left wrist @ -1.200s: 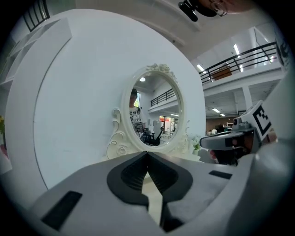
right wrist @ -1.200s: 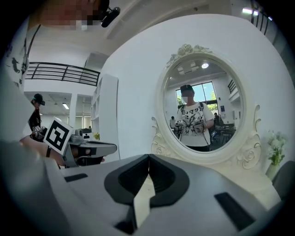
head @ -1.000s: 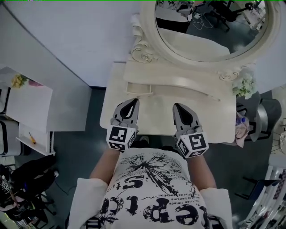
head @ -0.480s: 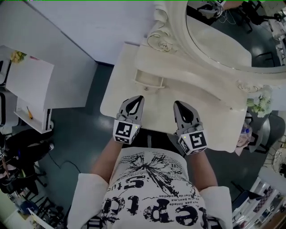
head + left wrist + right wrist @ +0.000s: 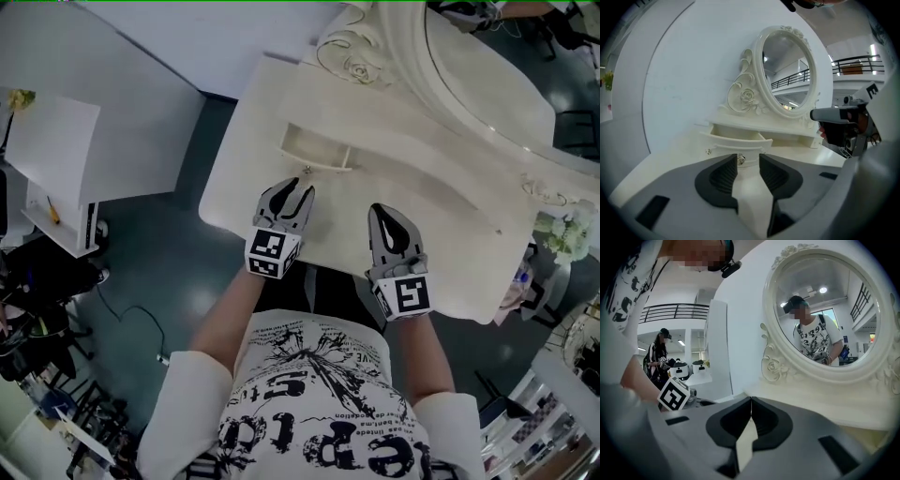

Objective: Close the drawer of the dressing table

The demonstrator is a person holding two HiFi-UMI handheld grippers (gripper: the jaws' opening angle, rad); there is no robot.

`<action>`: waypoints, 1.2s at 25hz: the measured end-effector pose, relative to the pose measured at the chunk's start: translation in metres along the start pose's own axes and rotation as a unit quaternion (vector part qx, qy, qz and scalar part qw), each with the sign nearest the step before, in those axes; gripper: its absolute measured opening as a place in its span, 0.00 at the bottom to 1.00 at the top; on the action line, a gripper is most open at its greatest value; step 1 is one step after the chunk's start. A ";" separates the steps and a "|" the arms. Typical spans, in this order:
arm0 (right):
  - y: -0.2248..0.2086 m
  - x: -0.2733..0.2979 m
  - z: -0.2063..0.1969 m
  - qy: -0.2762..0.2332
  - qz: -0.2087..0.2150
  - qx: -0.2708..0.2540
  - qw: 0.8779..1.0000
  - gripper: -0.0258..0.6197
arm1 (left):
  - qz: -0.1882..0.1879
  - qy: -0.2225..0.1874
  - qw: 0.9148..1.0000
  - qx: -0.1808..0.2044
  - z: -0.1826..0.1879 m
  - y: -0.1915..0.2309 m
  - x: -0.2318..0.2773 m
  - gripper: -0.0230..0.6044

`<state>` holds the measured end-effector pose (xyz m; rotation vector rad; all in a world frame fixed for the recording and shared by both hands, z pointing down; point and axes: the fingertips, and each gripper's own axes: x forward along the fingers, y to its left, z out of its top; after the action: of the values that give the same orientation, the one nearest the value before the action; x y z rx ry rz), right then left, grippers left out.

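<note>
The cream dressing table (image 5: 441, 234) has a small drawer (image 5: 314, 148) pulled out under the mirror shelf. In the left gripper view the drawer (image 5: 736, 140) faces me, its metal knob (image 5: 740, 160) just beyond my fingertips. My left gripper (image 5: 298, 190) hovers over the tabletop right in front of that drawer; its jaws are opening, the pads (image 5: 723, 174) are apart and nothing is pressed between them. My right gripper (image 5: 382, 211) sits beside it over the tabletop, to the right of the drawer, and its jaws (image 5: 751, 400) are shut with nothing in them.
A large oval mirror (image 5: 487, 66) in a carved frame rises behind the drawer. A white side cabinet (image 5: 56, 159) stands to the left across a strip of dark floor. Flowers (image 5: 567, 234) sit at the table's right end. Chairs and clutter crowd the right.
Both grippers have come down and forward over the tabletop. The left one has neared the drawer front and its jaws have spread apart. The right stays shut.
</note>
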<state>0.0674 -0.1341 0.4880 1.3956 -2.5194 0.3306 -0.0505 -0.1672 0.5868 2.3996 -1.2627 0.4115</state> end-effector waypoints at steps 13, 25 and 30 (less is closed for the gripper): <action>-0.021 0.003 -0.026 0.030 -0.009 0.050 0.998 0.07 | 0.041 0.036 0.998 0.007 -0.012 0.019 0.037 0.21; -0.020 0.000 -0.017 0.032 -0.011 0.048 0.998 0.07 | 0.029 0.060 0.998 0.003 -0.009 0.020 0.044 0.20; -0.022 0.000 -0.014 0.031 -0.013 0.046 0.998 0.07 | 0.030 0.064 0.997 -0.008 -0.006 0.024 0.052 0.20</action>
<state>0.0878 -0.1409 0.5028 1.4276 -2.4623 0.4837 -0.0423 -0.2137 0.6194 2.2879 -1.2778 0.5620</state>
